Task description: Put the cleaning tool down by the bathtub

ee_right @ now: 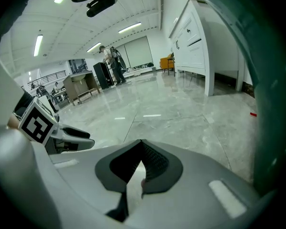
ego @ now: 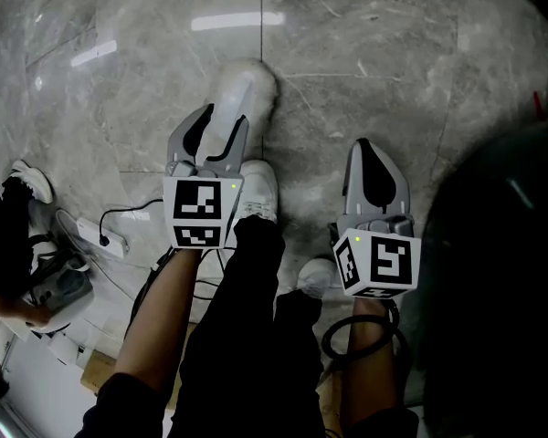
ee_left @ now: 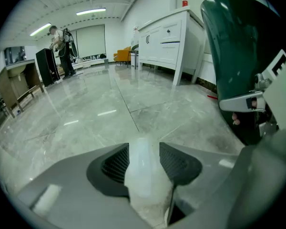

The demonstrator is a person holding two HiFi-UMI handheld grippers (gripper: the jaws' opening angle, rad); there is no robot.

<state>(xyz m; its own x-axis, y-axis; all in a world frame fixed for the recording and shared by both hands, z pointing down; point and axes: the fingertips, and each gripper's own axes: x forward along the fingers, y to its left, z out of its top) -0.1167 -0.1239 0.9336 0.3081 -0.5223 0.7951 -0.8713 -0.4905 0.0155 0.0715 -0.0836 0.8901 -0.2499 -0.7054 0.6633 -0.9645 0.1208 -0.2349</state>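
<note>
My left gripper (ego: 224,124) is shut on the cleaning tool (ego: 244,88), a white handle with a fluffy white head that sticks out past the jaws over the grey marble floor. In the left gripper view the tool's white handle (ee_left: 144,168) sits pinched between the dark pads (ee_left: 115,165). To its right, my right gripper (ego: 365,149) is shut with nothing in it; its tips meet in the right gripper view (ee_right: 140,144). The dark green bathtub (ego: 502,245) rises at the right, close beside the right gripper, and also fills the right side of both gripper views (ee_left: 233,56) (ee_right: 271,104).
A white power strip (ego: 102,237) with cables lies on the floor at the left, by a person's hand on a grey device (ego: 59,286). My white shoes (ego: 258,190) stand below the grippers. A white cabinet (ee_left: 169,35) stands beyond the tub. A person (ee_left: 62,44) stands far off.
</note>
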